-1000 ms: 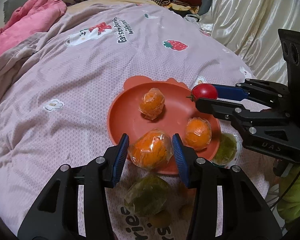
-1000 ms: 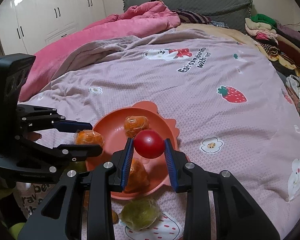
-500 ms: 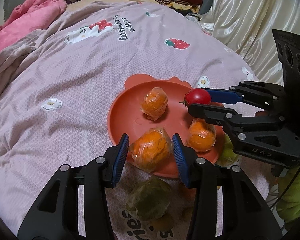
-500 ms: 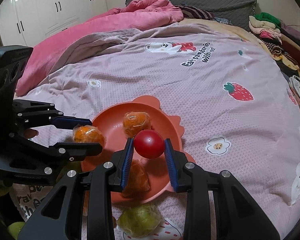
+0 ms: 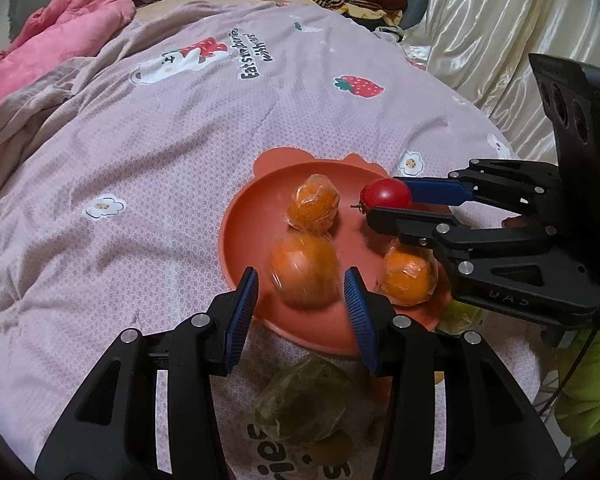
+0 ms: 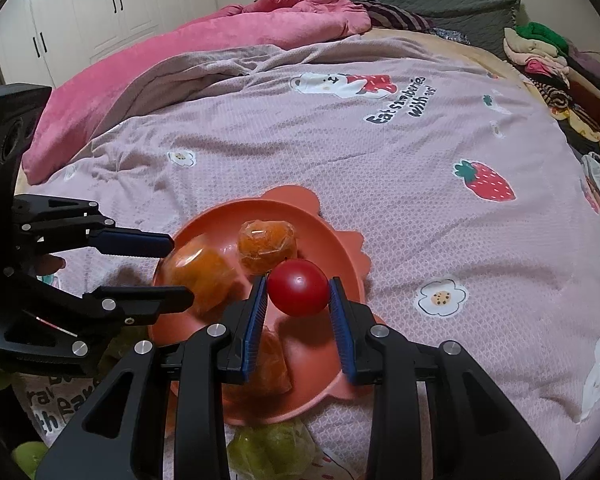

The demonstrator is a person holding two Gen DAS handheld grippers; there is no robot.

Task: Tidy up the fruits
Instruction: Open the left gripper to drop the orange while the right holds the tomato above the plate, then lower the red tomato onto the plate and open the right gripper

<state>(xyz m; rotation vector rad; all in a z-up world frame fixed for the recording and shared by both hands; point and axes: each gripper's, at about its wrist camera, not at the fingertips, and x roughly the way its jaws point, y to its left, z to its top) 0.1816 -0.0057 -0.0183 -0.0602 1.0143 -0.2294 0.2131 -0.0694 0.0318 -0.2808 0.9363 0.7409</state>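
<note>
Right claw [image 6: 298, 300] grips a glossy round red tomato [image 6: 298, 288].

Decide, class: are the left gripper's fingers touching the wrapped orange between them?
Apart. The left wrist view shows bare plate between each blue pad of the left gripper and the blurred wrapped orange.

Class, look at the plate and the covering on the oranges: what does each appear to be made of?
Plate: probably matte plastic or silicone; even terracotta colour, moulded scalloped rim, no glaze shine. Orange covering: thin clear plastic film; it crinkles and catches glints.
</note>
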